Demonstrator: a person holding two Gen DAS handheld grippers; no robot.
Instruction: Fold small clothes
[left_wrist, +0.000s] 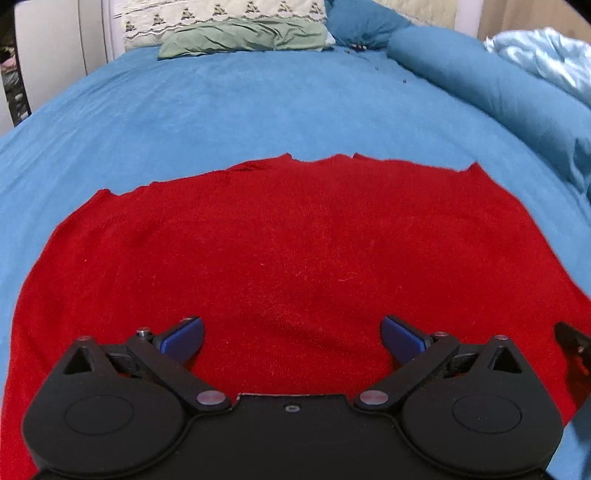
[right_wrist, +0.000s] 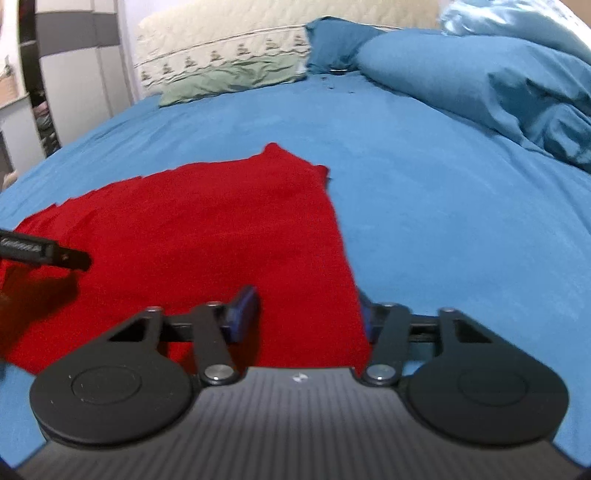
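Red knitted garment lies spread flat on the blue bed sheet. Left gripper hovers low over its near part, jaws spread wide, holding nothing. Right gripper is also released, straddling the garment's right edge. Green folded cloth lies far behind.

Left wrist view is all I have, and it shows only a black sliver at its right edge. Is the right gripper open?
Observer: Yes, the right gripper is open, with its jaws spread wide.
Operator: Where is it over the cloth?
Observer: It straddles the right edge of the red garment. One finger is over the cloth, the other beside the blue sheet.
Operator: Does its camera see my left gripper?
Observer: Yes, the left gripper shows at the far left of the right wrist view, casting a shadow on the cloth.
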